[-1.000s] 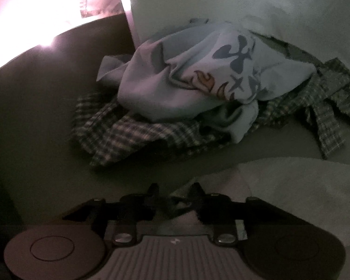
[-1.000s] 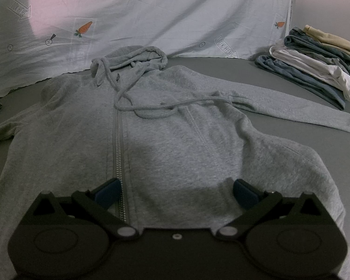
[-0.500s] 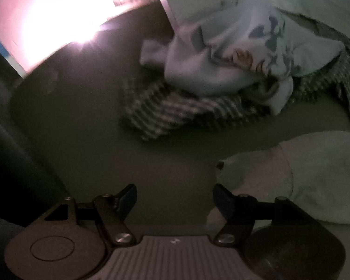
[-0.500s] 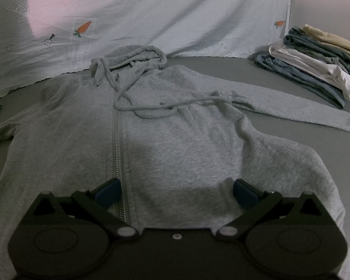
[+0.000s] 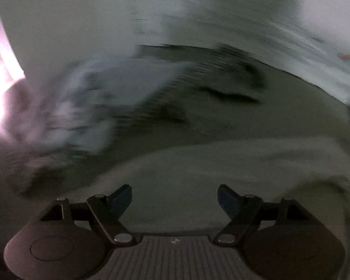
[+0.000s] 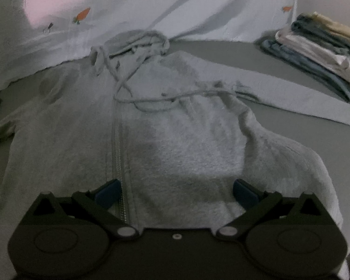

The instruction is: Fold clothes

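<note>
A grey zip hoodie [image 6: 179, 135] lies flat and face up on the grey surface, hood at the far end, drawstrings across the chest, right sleeve [image 6: 291, 100] stretched out to the right. My right gripper [image 6: 175, 192] is open over the hoodie's lower hem, beside the zipper. In the blurred left wrist view, my left gripper [image 5: 175, 198] is open and empty above grey hoodie cloth [image 5: 221, 163].
A stack of folded clothes [image 6: 319, 46] sits at the back right. A pile of unfolded clothes [image 5: 86, 107], pale fabric over plaid, lies at the left, blurred. A white sheet with carrot prints [image 6: 151, 7] hangs behind.
My left gripper let go of the grey cloth it pinched, opened wide and swung right, so the clothes pile slid left. My right gripper stayed open and barely moved.
</note>
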Action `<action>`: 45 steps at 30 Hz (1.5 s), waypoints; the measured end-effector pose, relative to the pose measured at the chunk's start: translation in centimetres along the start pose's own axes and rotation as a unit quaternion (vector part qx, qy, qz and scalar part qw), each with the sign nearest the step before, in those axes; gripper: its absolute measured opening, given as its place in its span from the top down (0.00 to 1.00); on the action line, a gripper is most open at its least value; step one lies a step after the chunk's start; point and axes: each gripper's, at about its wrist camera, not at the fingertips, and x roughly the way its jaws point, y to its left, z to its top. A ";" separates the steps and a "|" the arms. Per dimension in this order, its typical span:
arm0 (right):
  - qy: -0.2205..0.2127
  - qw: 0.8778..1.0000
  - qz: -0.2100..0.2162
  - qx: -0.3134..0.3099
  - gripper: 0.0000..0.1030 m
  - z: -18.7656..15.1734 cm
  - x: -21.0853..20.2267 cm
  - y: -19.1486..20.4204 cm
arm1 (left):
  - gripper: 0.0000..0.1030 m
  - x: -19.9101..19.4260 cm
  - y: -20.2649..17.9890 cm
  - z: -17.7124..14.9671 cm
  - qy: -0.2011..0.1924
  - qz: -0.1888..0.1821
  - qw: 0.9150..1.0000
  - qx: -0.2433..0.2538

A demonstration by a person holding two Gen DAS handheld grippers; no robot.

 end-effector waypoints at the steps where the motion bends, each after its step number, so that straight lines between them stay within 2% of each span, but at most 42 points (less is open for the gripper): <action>1: 0.012 1.000 0.007 -0.003 0.00 0.4 0.1 -0.2 | 0.21 0.2 -1.3 0.1 -0.001 -0.020 1.000 0.019; 4: 0.024 0.999 0.025 0.007 0.00 1.7 0.4 -1.1 | 0.21 0.2 -5.5 0.6 -0.011 -0.086 0.994 0.072; 7: 0.014 0.999 0.036 0.029 0.00 3.9 0.8 -2.4 | 0.19 0.0 -9.7 1.7 -0.031 -0.143 0.982 0.123; 9: 0.008 0.998 0.043 0.036 0.00 5.7 1.5 -3.1 | 0.18 0.4 -12.4 2.3 -0.042 -0.169 0.974 0.144; 14: -0.011 0.997 0.062 0.032 0.00 11.6 5.2 -4.5 | 0.17 2.4 -19.1 5.7 -0.050 -0.218 0.961 0.164; 18: -0.019 0.996 0.086 0.013 0.01 16.6 9.8 -4.3 | 0.17 5.5 -25.3 8.8 -0.055 -0.228 0.952 0.196; 20: -0.014 0.995 0.101 -0.020 0.09 19.2 13.0 -3.5 | 0.17 7.9 -28.7 10.4 -0.051 -0.233 0.946 0.221; 22: -0.001 0.992 0.112 -0.060 0.20 21.4 16.2 -2.3 | 0.17 10.4 -31.5 11.8 -0.032 -0.234 0.942 0.237; 24: 0.021 0.987 0.136 -0.080 0.26 22.6 18.8 -1.6 | 0.17 12.4 -33.6 12.9 -0.015 -0.250 0.938 0.241; 25: 0.033 0.984 0.148 -0.090 0.32 23.1 20.1 -1.2 | 0.18 13.6 -34.4 13.3 0.001 -0.262 0.935 0.240; 26: 0.053 0.982 0.159 -0.090 0.34 23.3 21.0 -0.9 | 0.23 14.7 -35.1 13.6 0.021 -0.272 0.933 0.235; 27: 0.055 0.979 0.173 -0.095 0.47 23.5 21.2 -0.7 | 0.30 15.5 -35.7 13.7 0.037 -0.278 0.932 0.229; 28: 0.056 0.975 0.188 -0.100 0.79 23.6 21.3 -0.6 | 0.45 15.7 -36.1 13.6 0.032 -0.276 0.932 0.233; 29: 0.058 0.972 0.203 -0.105 0.84 23.8 21.4 -0.4 | 0.77 15.7 -36.4 13.3 0.021 -0.273 0.931 0.239; 30: 0.054 0.972 0.205 -0.100 0.90 23.8 21.3 -0.4 | 0.92 15.5 -36.7 13.0 0.011 -0.280 0.926 0.253; 31: 0.044 0.972 0.206 -0.102 0.92 23.9 21.3 -0.4 | 0.91 15.4 -37.0 12.8 0.001 -0.281 0.923 0.264; 34: 0.019 0.975 0.200 -0.093 0.94 24.4 21.9 -0.7 | 0.90 15.4 -38.1 13.3 -0.019 -0.290 0.918 0.269; 37: 0.018 0.979 0.193 -0.068 0.94 24.4 23.0 -0.6 | 0.89 16.0 -39.4 13.6 -0.023 -0.288 0.915 0.280; 38: 0.018 0.980 0.188 -0.064 0.93 24.3 22.9 -0.5 | 0.89 16.1 -39.8 13.3 -0.036 -0.285 0.914 0.285; 39: 0.017 0.981 0.183 -0.059 0.93 24.2 22.8 -0.3 | 0.90 16.1 -40.0 13.1 -0.048 -0.278 0.915 0.287; 41: 0.017 0.985 0.163 -0.059 0.88 24.2 22.4 -0.1 | 0.87 16.2 -40.3 13.2 -0.059 -0.244 0.927 0.278; 42: 0.018 0.987 0.147 -0.064 0.69 24.4 22.2 0.0 | 0.85 15.9 -39.9 13.5 -0.055 -0.245 0.931 0.265; 43: 0.019 0.989 0.130 -0.069 0.45 24.5 21.9 0.1 | 0.76 15.6 -39.2 13.9 -0.049 -0.250 0.934 0.251; 44: 0.009 0.992 0.107 -0.073 0.37 24.7 21.2 -0.1 | 0.66 15.2 -38.6 14.2 -0.043 -0.254 0.937 0.236; 45: -0.010 0.993 0.092 -0.073 0.26 24.7 20.0 -0.5 | 0.60 14.3 -37.4 14.3 -0.050 -0.261 0.938 0.224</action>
